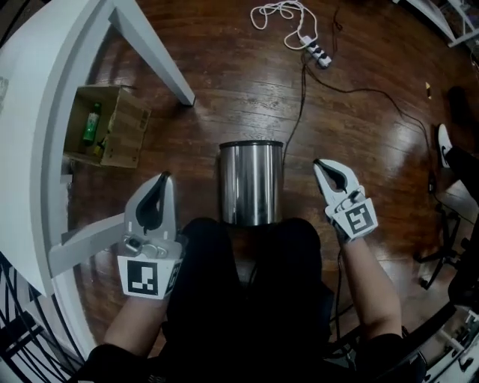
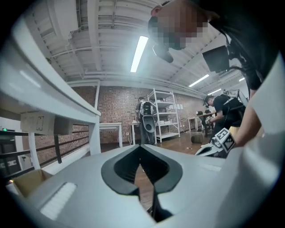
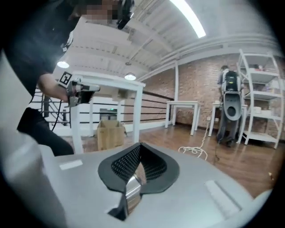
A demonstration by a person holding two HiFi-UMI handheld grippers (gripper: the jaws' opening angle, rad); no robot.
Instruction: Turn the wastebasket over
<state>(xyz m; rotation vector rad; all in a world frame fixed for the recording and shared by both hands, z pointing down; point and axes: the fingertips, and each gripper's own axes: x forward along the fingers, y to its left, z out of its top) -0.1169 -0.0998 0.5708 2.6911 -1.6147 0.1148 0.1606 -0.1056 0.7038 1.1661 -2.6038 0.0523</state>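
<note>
While you stand over it, the wastebasket (image 1: pixel 251 183) sits upright on the wooden floor (image 1: pixel 224 75), a shiny steel cylinder just ahead of your dark-trousered legs (image 1: pixel 247 299) and between your two tools. Neither tool touches it: each is off to its own side, clear of the steel wall. From the head view you cannot tell which end of the can faces up.

Your left gripper (image 1: pixel 163 178) points forward and about level, left of the can. Its fingers (image 2: pixel 129 162) are pressed together tip to tip with nothing between them (its own view shows only bare floor through the gap behind the tips).

Your right gripper (image 1: pixel 320 164) is right of the can, angled slightly inward. Its fingers (image 3: pixel 153 167) are closed on each other too, and they hold nothing; the only bright piece behind the tips is a part of the tool itself.

To your left, a white table (image 1: pixel 30 112) runs along the edge of the head view. Beneath it is an open cardboard box (image 1: pixel 123 127) with a green bottle (image 1: pixel 91 123) inside. Farther out on the floor lies a power strip (image 1: pixel 316 54) with a coiled white cord (image 1: pixel 281 13), and a black cable (image 1: pixel 303 97) trails from there toward the can.
</note>
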